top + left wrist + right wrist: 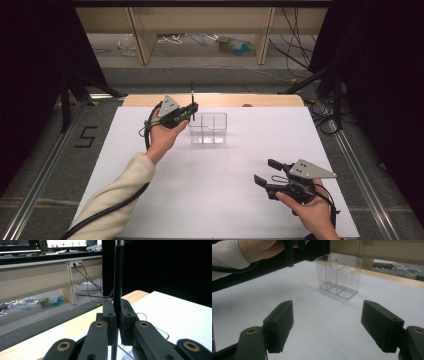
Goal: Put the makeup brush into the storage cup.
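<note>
Nearest the high camera, at bottom right: right gripper [264, 172], held low over the white table [210, 200], jaws spread wide and empty, aimed across the sheet toward the far side. Seen along those jaws, a clear plastic organizer [339, 276], upright, split by inner walls into compartments, all apparently empty, well apart from this gripper. Probably parked out of the way, ready to steady the box if needed. Farther back, left of centre: left gripper [191, 111], raised in the person's left hand [162, 137], jaws pressed together on a thin black rod [117, 282], most likely a pen, though too slim to name for certain. Rod kept upright, lower end pointing down, just beside the organizer's left edge and above its rim level; likely held vertical so as to drop cleanly into a compartment. Exact compartment beneath the tip not possible to tell. Cream sleeve [117, 192] and trailing cable running back toward the near table edge.
</note>
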Available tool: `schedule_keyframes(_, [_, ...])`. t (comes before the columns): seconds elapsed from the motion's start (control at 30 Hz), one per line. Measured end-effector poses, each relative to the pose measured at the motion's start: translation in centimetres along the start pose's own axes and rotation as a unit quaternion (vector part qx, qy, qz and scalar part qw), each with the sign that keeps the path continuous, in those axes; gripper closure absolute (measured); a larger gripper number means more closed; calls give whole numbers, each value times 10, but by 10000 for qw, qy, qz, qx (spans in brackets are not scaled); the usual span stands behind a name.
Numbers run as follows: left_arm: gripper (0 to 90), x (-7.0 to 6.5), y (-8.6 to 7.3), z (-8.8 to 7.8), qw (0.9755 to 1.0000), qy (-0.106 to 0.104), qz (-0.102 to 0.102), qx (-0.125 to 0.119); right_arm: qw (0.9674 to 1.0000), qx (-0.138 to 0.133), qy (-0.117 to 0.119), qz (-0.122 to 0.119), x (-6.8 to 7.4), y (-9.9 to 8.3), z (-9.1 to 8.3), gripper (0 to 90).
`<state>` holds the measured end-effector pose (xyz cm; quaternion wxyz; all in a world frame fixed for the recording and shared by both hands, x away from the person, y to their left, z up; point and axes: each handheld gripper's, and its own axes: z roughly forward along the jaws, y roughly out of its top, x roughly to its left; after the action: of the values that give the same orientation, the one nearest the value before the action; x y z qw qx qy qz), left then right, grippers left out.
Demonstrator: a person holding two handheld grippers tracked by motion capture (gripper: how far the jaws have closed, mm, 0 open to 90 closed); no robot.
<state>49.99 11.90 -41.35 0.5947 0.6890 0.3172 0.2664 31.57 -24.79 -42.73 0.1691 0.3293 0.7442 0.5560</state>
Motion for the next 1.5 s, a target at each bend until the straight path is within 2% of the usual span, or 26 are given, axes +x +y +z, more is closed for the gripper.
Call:
schedule_keyframes(0.5, [847,-1,-3,3,10000,-29,14,63,10000,-10,4,-6,0,0,1,271])
schedule_keyframes(0.53, [847,-1,-3,4,10000,-37,-7,57,9998,196,-80,-61,0,1,-2,271])
schedule_keyframes(0.57, [847,-1,-3,4,10000,-37,-11,56,9997,201,-79,-58,0,1,-2,271])
schedule_keyframes(1.5, [847,-3,-8,10,9999,-53,-58,90,9997,217,-72,-54,-1,1,-3,271])
